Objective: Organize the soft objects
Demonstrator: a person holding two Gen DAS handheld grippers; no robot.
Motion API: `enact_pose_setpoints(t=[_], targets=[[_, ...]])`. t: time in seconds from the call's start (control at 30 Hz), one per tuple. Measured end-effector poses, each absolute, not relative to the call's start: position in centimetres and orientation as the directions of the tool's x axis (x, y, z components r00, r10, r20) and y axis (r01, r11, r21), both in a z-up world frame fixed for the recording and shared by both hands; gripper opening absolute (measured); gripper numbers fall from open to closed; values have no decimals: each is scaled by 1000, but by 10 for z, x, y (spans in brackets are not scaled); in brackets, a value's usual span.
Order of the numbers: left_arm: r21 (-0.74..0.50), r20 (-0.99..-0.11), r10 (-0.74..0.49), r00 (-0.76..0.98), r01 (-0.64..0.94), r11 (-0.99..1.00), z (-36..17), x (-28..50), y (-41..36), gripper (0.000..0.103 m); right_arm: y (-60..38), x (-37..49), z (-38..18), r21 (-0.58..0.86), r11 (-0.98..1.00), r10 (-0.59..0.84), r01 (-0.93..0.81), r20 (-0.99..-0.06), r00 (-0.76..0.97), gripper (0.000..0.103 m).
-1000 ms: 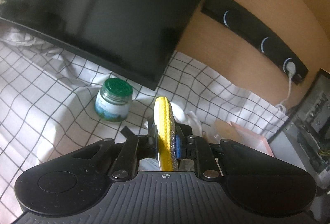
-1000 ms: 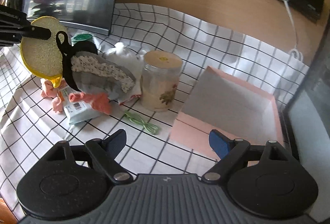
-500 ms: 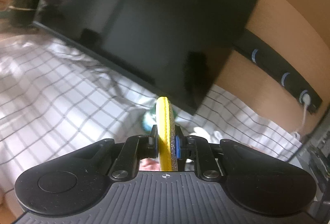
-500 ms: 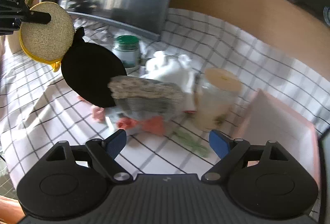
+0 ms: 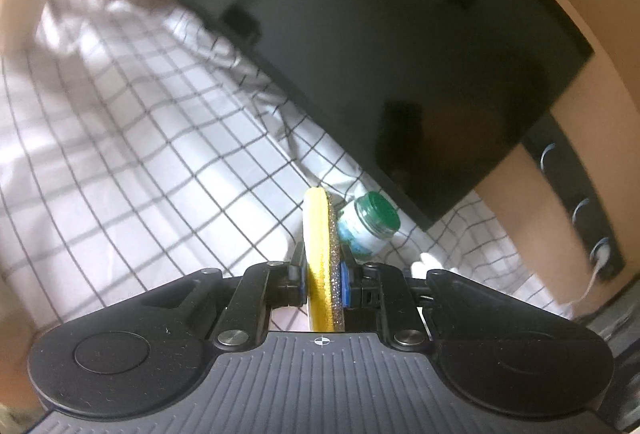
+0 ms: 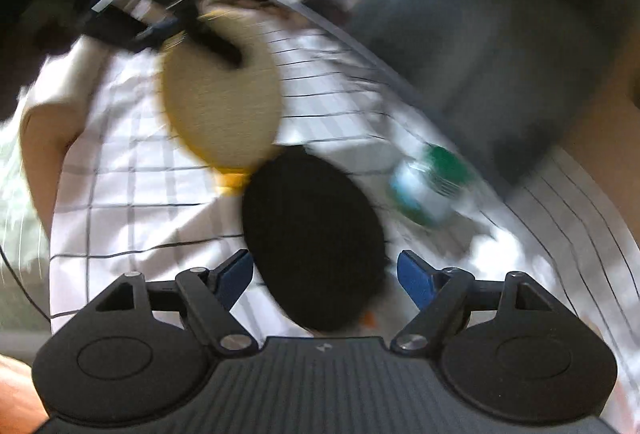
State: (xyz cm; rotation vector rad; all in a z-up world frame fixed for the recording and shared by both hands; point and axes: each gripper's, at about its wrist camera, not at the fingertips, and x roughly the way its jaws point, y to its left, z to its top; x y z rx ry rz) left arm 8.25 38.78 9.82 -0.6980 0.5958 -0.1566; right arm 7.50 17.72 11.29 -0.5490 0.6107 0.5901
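Note:
My left gripper (image 5: 324, 274) is shut on a round yellow sponge pad (image 5: 320, 258), seen edge-on with its glittery scouring face to the right. In the right wrist view the same sponge (image 6: 220, 106) hangs in the air at upper left, held by the left gripper (image 6: 224, 54). A black oval pad (image 6: 312, 234) hangs below it, reaching down between the fingers of my right gripper (image 6: 324, 274), which is open. I cannot tell whether the fingers touch the black pad.
A small green-lidded jar (image 5: 368, 226) lies tilted on the white checked cloth (image 5: 140, 174), also in the right wrist view (image 6: 432, 186). A dark monitor (image 5: 400, 54) stands behind it. A black power strip (image 5: 580, 202) is on the wooden wall at right.
Both grippers have swung left, away from the pink box and the pile. The right gripper has closed in on the hanging black pad. The left gripper still holds the sponge.

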Motion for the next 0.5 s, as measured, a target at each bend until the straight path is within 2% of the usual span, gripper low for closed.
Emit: enact_pose_setpoints(t=[0.07,0.1,0.13,0.2,0.33,0.5], targets=[[-666,-458,-345,819,-59,743,96,83,392,17,204,71,95,-393,642,318,-659,-646,694,79],[-672,-456,-352,817,-57,738,96,83,393,17,213,70,86,-447,619,303,-646,-623,721,70],[-674,-454,-357,816,-53,737,97,83,394,17,219,70,79,-492,602,284,-629,-605,744,45],[-657,-452,-348,822,-43,753,102,83,394,17,223,77,74,-531,592,241,-607,-601,762,19],[-632,-421,-338,842,-5,775,118,89,395,18,205,89,101,-485,667,242,-566,-577,780,18],[-607,-326,-339,882,80,791,158,113,386,17,179,96,144,-468,736,223,-490,-515,827,17]])
